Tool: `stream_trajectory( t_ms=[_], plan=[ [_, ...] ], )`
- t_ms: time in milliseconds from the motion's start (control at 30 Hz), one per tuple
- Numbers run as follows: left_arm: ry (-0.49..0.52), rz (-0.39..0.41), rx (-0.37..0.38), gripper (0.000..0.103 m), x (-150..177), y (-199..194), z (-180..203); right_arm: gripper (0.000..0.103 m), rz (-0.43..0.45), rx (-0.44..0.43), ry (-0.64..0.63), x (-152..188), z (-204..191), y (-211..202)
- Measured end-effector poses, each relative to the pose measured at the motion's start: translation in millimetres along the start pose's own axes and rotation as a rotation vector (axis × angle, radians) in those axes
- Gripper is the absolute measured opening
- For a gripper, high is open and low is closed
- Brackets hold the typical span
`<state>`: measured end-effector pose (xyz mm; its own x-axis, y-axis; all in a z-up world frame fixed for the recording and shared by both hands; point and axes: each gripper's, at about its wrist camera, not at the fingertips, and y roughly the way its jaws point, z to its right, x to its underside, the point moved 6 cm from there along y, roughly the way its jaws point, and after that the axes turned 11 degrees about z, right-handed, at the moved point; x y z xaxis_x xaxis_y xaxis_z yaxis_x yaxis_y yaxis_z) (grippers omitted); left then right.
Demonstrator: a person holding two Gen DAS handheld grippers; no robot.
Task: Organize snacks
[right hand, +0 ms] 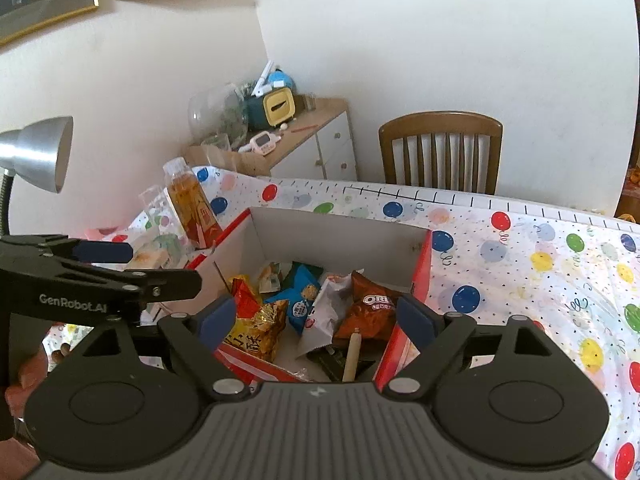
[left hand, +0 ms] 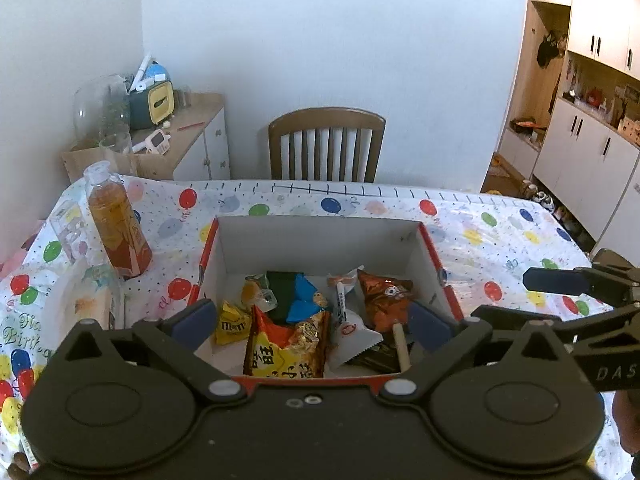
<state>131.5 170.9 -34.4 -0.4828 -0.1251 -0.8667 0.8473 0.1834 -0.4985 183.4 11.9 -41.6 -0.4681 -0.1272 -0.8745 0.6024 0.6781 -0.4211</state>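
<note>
A box (left hand: 316,240) with red outer walls and a white inside stands open on the balloon-print tablecloth (left hand: 500,232). Inside lie a yellow M&M's packet (left hand: 232,322), a red and gold packet (left hand: 286,346), a blue packet (left hand: 306,300), a white wrapper (left hand: 348,320), a brown Oreo packet (left hand: 384,300) and a wooden stick (left hand: 401,346). My left gripper (left hand: 314,320) hangs open over the box's near edge, holding nothing. My right gripper (right hand: 316,318) hovers open above the same box (right hand: 340,236), over the Oreo packet (right hand: 370,308), also holding nothing.
A bottle of orange drink (left hand: 118,232) stands left of the box, beside clear packets (left hand: 68,224). A wooden chair (left hand: 326,144) sits behind the table. A cluttered sideboard (left hand: 192,136) is at the back left. A silver lamp (right hand: 36,152) leans in from the left.
</note>
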Motion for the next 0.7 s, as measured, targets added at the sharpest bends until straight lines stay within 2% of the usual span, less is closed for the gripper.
stream_trajectory(
  t_ms=[100, 300, 700],
  plan=[
    [0.006, 0.015, -0.003, 0.102, 0, -10, 3, 0.103, 0.021, -0.006, 0.008, -1, 1, -11],
    [0.007, 0.032, -0.006, 0.103, 2, -24, 9, 0.103, 0.069, -0.009, -0.009, -5, -2, -28],
    [-0.019, 0.035, -0.025, 0.103, 5, -39, 8, 0.103, 0.095, 0.001, -0.002, -7, -3, -41]
  ],
)
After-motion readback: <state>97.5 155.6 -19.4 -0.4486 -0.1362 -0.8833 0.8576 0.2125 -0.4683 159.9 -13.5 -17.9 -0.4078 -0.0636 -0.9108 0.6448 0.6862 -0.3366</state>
